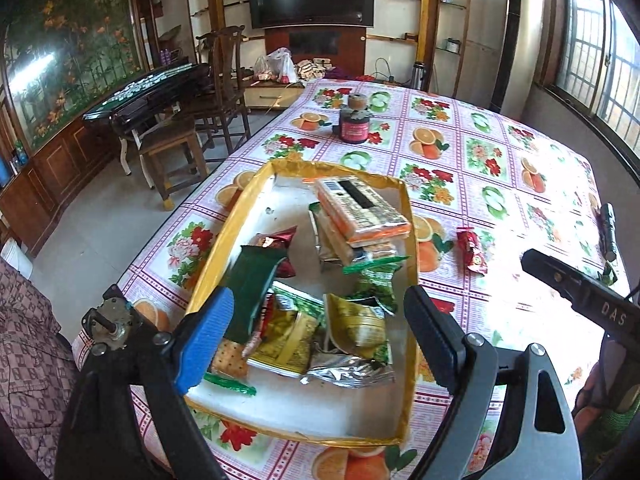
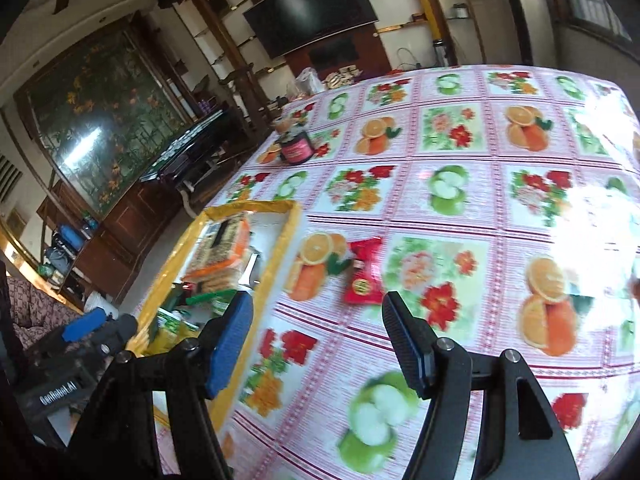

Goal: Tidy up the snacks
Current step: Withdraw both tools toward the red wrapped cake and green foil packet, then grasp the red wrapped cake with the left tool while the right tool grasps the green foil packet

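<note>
A yellow-rimmed tray [image 1: 412, 240] on the flowered tablecloth holds several snacks. Among them are a stacked orange cracker pack [image 1: 360, 208], green and yellow packets [image 1: 360, 320] and a dark green packet [image 1: 252, 280]. My left gripper [image 1: 320, 340] hovers open over the tray's near half with nothing between its pads. One red packet [image 1: 472, 250] lies alone on the cloth to the right of the tray. In the right wrist view my right gripper [image 2: 318, 344] stands open above the cloth. The red packet [image 2: 364, 276] lies just ahead of it and the tray [image 2: 280, 248] is to its left.
A dark jar [image 1: 354, 126] with a small cup behind it stands toward the table's far end. A black torch-like cylinder [image 1: 608, 228] lies at the right edge. Wooden chairs [image 1: 216, 92] stand off the table's left side. A patterned sleeve [image 1: 28, 340] is at lower left.
</note>
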Demonstrator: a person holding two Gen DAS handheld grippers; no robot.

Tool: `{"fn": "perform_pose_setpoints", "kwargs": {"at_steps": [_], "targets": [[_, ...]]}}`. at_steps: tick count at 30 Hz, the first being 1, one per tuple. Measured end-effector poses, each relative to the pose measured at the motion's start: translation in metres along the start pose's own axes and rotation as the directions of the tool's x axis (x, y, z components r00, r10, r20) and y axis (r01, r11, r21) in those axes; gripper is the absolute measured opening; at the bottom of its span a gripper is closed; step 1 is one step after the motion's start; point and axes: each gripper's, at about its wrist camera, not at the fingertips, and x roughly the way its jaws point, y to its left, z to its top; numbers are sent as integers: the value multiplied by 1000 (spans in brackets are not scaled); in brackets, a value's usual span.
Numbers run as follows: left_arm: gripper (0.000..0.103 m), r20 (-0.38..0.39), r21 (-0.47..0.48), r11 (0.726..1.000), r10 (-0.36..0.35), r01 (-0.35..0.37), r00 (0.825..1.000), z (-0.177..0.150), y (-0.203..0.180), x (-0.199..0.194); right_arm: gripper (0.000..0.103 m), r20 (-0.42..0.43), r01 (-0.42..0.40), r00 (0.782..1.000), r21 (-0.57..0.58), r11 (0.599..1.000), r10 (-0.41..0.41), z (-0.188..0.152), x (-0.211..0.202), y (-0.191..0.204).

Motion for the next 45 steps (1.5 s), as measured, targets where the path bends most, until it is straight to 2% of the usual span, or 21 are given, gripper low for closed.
{"fn": "perform_pose_setpoints", "kwargs": {"at_steps": [11,20,24,28,32,35,41,45], "targets": [[87,-31,83,993,-86,88,996,-2,-53,2,67,36,130,990,121,984,-135,-27,-49,-75],[87,-57,156,974,-158,165,986,0,-110,5,67,60,185,978,188,964,-200,-38,-75,-121],[87,-84,177,968,-163,175,983,2,-131,17,67,75,245,960,227,943,-268,-43,-89,-144],[87,-123,169,969,-158,178,980,3,-144,37,67,82,320,929,309,896,-361,-49,-104,-174],[87,-159,163,970,-155,180,975,6,-151,56,67,74,364,906,371,854,-418,-48,-111,-198],[87,-170,164,972,-142,170,975,9,-155,69,68,55,391,894,390,834,-444,-40,-105,-214],[87,-201,151,975,-131,163,971,20,-163,100,68,15,395,892,459,796,-451,-15,-82,-242],[87,-224,152,978,-105,141,969,25,-167,123,68,-19,450,870,440,777,-493,0,-64,-248]]}}
